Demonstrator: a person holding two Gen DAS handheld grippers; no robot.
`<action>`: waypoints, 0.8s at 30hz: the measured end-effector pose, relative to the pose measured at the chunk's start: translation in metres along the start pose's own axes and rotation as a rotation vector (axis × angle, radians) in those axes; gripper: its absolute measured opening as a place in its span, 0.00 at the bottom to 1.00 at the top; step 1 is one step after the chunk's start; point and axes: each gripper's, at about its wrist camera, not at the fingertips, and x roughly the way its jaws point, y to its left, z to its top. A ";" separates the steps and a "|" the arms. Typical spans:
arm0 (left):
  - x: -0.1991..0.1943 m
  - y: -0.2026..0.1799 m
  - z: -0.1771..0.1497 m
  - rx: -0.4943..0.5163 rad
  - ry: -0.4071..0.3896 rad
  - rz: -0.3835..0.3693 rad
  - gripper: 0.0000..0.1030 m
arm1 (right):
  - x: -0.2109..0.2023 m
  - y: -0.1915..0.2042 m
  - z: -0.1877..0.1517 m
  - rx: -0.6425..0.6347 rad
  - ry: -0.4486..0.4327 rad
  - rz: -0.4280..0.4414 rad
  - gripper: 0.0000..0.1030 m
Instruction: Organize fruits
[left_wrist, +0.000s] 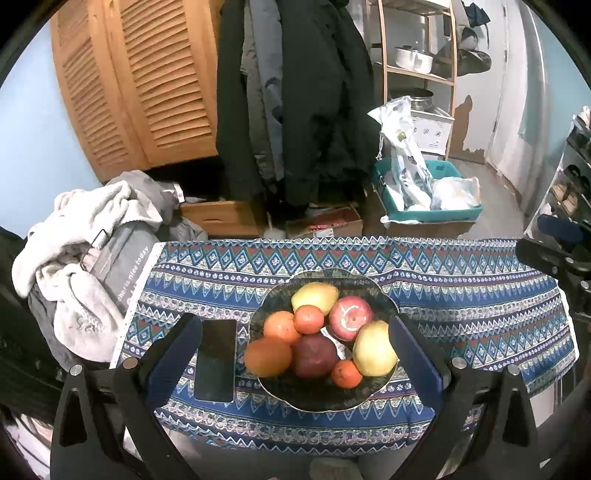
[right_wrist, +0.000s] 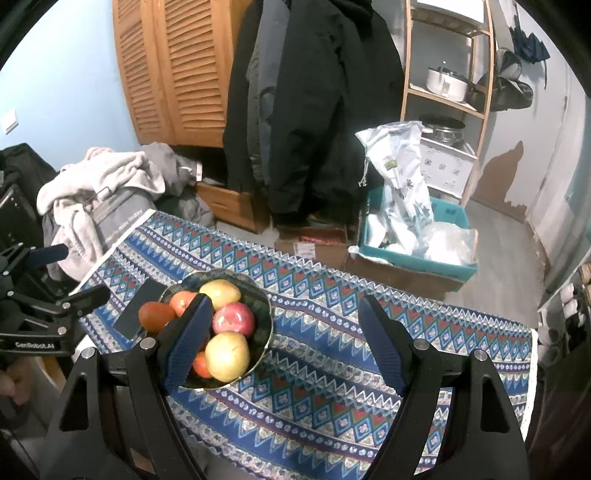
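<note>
Left wrist view: my left claw spread, empty; right claw likewise. Fruits piled in bowl, frame centre, on counter. Sorted pile or pile awaiting sorting: cannot tell.

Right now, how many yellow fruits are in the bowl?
2. One yellow fruit sits at the bowl's far edge; the other yellow fruit lies on the right, nearer the camera. More could hide beneath the pile.

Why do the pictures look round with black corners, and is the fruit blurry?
Both wrist views use a fisheye lens, so the corners go black and straight things bend, like the wooden louvred doors in the left wrist view. The fruit in the bowl looks sharp there; the yellow pear in the right wrist view shows a soft pale sheen, not hard glare.
</note>
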 end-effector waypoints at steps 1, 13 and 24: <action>0.001 -0.001 0.000 -0.001 0.004 -0.004 0.99 | 0.000 0.000 0.000 0.001 -0.001 -0.002 0.78; 0.003 -0.004 -0.003 0.023 0.008 0.017 0.99 | -0.001 0.001 0.000 0.001 -0.001 -0.004 0.78; 0.004 -0.004 -0.004 0.025 0.019 0.013 0.99 | -0.002 0.001 0.000 0.001 0.000 -0.005 0.78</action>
